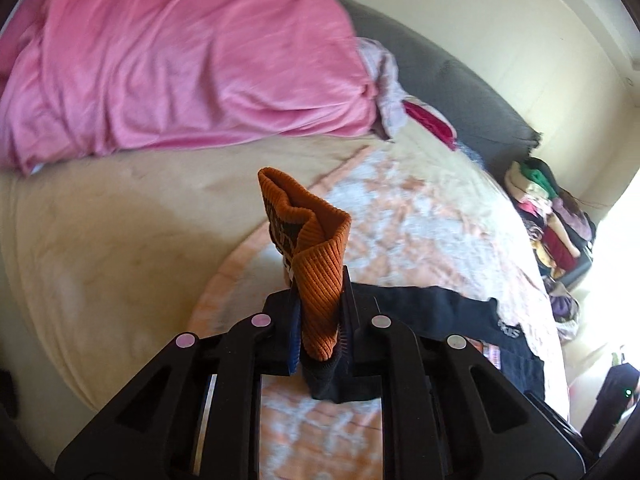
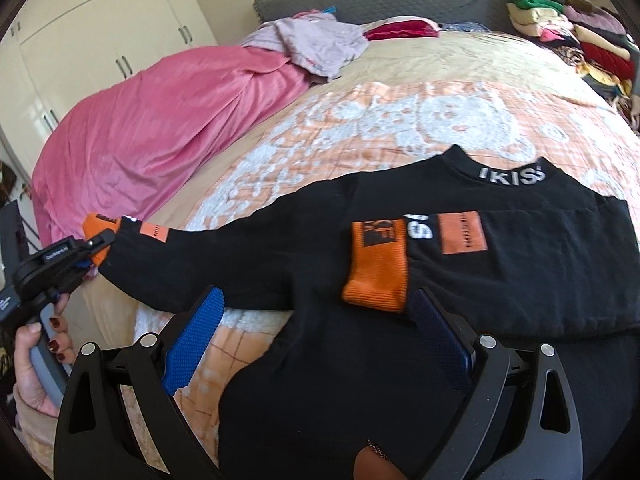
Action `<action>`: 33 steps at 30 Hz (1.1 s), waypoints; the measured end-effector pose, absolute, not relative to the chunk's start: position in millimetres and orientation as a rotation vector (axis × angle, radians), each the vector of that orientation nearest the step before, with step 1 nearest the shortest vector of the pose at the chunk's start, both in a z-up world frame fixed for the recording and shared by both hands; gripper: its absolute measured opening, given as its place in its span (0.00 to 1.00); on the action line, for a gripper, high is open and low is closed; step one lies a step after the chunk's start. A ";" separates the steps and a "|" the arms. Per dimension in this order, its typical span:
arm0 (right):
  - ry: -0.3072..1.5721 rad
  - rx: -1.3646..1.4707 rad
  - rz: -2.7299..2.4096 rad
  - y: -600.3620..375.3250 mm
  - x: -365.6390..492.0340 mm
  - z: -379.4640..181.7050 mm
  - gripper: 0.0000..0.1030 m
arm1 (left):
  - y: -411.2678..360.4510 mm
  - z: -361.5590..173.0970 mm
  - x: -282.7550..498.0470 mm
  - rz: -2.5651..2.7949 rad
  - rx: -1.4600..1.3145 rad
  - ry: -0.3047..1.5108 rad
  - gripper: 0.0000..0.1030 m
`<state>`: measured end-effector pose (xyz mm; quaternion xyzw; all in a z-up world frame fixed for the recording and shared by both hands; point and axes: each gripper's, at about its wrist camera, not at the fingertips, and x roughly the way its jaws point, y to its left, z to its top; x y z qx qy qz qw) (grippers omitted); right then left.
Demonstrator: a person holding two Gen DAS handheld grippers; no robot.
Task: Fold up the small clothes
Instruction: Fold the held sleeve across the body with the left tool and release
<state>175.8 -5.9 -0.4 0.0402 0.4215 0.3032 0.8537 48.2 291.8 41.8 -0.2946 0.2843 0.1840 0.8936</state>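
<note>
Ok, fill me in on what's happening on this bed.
A person is folding a black sweatshirt spread on the bed. The left claw is shut on the orange cuff of one sleeve, holding it out to the side. The other sleeve already lies folded across the chest. The right claw hangs open over the sweatshirt's lower part, holding nothing. A pink blanket is bunched beside it.

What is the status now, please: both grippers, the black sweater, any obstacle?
Left gripper shut on orange cuff. Right gripper open above black sweater. Other sleeve already folded across chest. No obstacle seen.
</note>
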 end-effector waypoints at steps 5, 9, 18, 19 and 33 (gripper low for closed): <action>0.872 0.119 0.603 -29.6 176.7 4.0 0.92 | 267.1 54.9 62.0 0.324 -0.577 0.578 0.08; 0.862 0.151 0.570 -49.9 178.7 5.8 0.92 | 246.1 62.9 73.2 0.277 -0.555 0.577 0.08; 0.852 0.218 0.481 -100.4 183.8 2.3 0.92 | 205.1 74.8 95.2 0.198 -0.506 0.578 0.08; 0.853 0.222 0.471 -105.2 184.4 1.5 0.92 | 199.2 75.9 98.3 0.186 -0.500 0.581 0.08; 0.826 0.314 0.369 -170.4 185.4 -0.9 0.92 | 137.0 78.2 130.8 0.048 -0.444 0.619 0.08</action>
